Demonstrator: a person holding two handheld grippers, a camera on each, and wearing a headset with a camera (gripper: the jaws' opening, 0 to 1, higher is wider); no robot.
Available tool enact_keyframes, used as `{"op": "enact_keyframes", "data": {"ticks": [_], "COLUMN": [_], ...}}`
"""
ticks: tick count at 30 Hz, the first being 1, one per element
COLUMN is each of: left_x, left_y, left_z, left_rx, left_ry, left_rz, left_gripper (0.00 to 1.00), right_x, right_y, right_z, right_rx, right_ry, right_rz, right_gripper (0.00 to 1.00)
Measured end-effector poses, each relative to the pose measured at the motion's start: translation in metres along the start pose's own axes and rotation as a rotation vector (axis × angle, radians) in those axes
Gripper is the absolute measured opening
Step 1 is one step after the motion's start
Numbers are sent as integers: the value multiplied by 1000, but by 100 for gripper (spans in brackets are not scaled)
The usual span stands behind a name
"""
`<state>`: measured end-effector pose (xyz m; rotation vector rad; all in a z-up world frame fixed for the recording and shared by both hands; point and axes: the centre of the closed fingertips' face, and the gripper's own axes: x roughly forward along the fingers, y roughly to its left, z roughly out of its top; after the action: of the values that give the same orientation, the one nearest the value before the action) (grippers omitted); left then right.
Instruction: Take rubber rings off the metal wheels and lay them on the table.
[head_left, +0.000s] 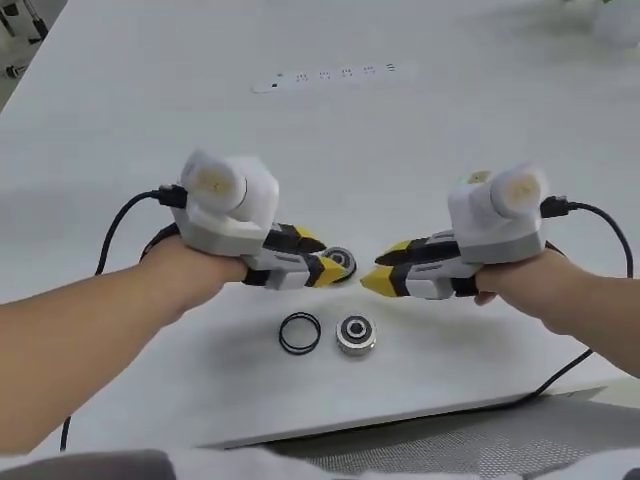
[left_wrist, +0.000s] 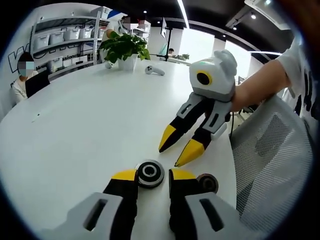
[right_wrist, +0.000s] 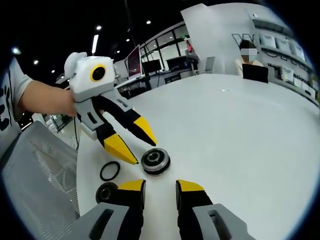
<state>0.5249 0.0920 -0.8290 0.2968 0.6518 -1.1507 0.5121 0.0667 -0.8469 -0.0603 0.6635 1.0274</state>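
Left hand-held gripper (left_wrist: 153, 174), right hand-held gripper (right_wrist: 161, 185): jaws apart, empty.
Wheel (left_wrist: 150, 173) between my left tips; head view adds loose ring (head_left: 282, 334).

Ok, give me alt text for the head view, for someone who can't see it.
The left gripper and right gripper, both open, point at each other over a white table, with a metal wheel at the left one's tips. Nearer the person lie a black rubber ring and a second wheel.

Your headset looks down from above and behind the left tongs (head_left: 325, 258) and right tongs (head_left: 383, 266) — each tongs' own camera sits low, close, facing the other across the shared wheel (left_wrist: 150, 173).
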Motion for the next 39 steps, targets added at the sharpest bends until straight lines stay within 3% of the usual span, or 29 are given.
{"op": "enact_keyframes", "data": {"ticks": [8,15,24,39], "left_x": [5,6,7,6], "left_y": [1,4,8,6], "left_z": [-2,-3,-5,-5], "left_rx": [45,135,124,118], "left_ry": [14,29,3,1], "left_rz": [23,56,77,97], "left_gripper": [14,9,8,7], "right_x": [0,3,8,25], "right_y": [-1,-2,3,5], "right_z": [-2,-2,4,13], "right_rx": [5,0,-18,-79], "right_ry": [2,3,0,5], "right_rz": [-2,1,5,6], "right_gripper": [22,21,22,29]}}
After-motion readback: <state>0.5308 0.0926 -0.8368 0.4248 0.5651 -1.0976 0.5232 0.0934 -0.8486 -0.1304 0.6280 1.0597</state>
